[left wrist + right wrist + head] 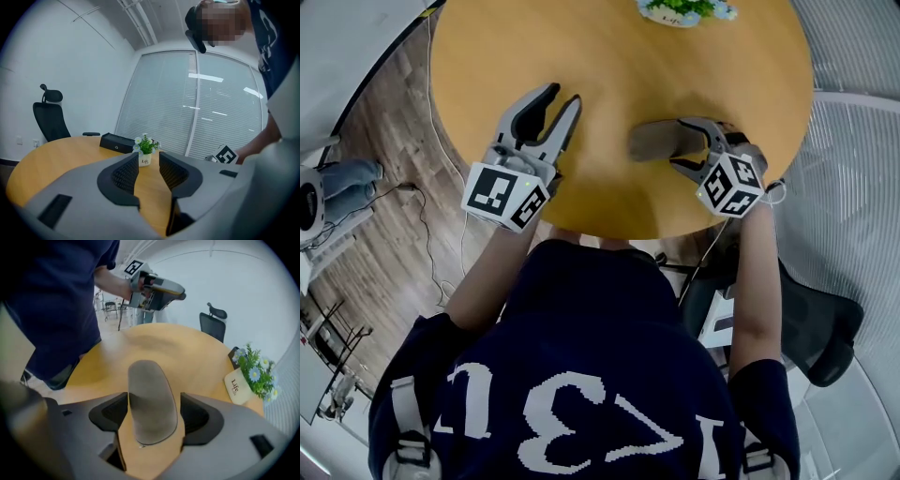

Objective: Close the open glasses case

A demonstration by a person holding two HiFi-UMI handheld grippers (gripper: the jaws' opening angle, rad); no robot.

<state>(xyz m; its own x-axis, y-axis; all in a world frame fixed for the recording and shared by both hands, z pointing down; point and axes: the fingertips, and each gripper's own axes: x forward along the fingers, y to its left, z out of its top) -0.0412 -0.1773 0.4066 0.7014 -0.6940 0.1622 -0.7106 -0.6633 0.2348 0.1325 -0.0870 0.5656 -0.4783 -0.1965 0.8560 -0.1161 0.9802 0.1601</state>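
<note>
A grey, oblong glasses case [654, 141] lies flat on the round wooden table [619, 56] near its front edge, and no gap shows along its lid. My right gripper [686, 146] points steeply down over one end of it. In the right gripper view the case [149, 394] sits between the jaws of the right gripper [153, 405], which stand wide with a thin gap on each side. My left gripper [561, 97] hovers to the left of the case, apart from it. The left gripper [148, 161] is partly open with nothing between its jaws.
A small potted plant [680, 9] with white flowers stands at the table's far edge, also seen as the plant [146, 150] beside a black box [117, 142]. A black office chair [49, 119] stands beyond the table, and another chair [816, 328] is at my right.
</note>
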